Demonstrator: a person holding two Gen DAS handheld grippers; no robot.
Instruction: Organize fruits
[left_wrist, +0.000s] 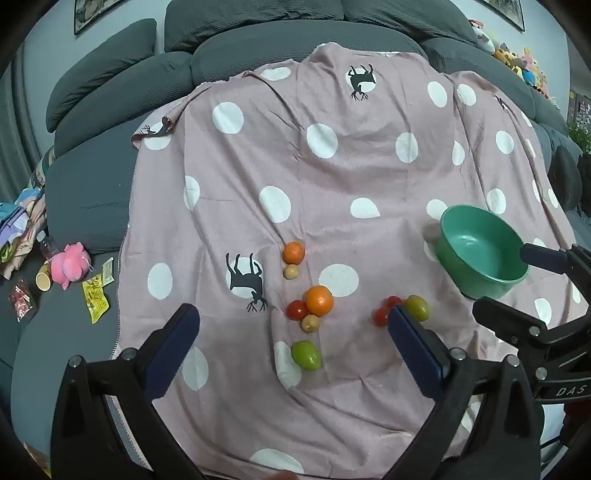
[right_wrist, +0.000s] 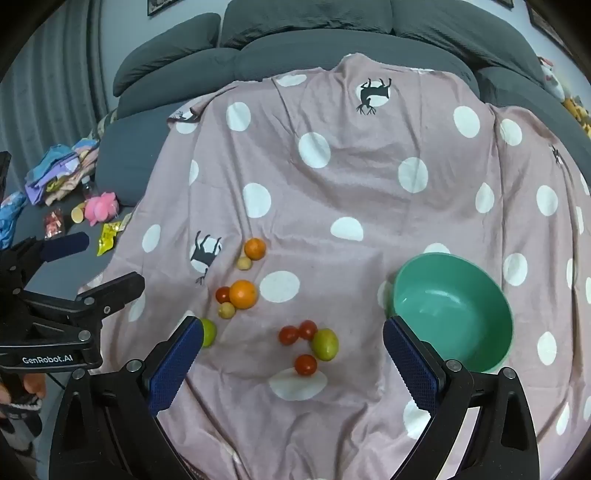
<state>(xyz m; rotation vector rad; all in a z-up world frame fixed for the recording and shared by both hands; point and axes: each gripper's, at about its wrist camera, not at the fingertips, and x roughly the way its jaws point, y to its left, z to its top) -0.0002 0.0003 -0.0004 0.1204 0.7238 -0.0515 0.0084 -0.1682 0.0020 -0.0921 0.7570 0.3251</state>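
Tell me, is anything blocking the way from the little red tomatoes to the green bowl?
Nothing visible does. Between the red tomatoes and the green bowl lies only bare blanket; a greenish fruit touches them on that side.

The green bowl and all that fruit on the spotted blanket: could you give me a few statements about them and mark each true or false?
1. The green bowl has nothing in it. True.
2. Both oranges lie inside the bowl. False: the larger orange and the smaller orange lie on the pink blanket, well left of the bowl.
3. The right gripper is shut on a tomato. False: its fingers stand wide apart and hold nothing.
4. A pink plush toy lies off the blanket, on the grey sofa. True.
5. The left gripper is open. True.
6. There is only one red tomato. False: three sit near the bowl, such as this one, and another beside the larger orange.
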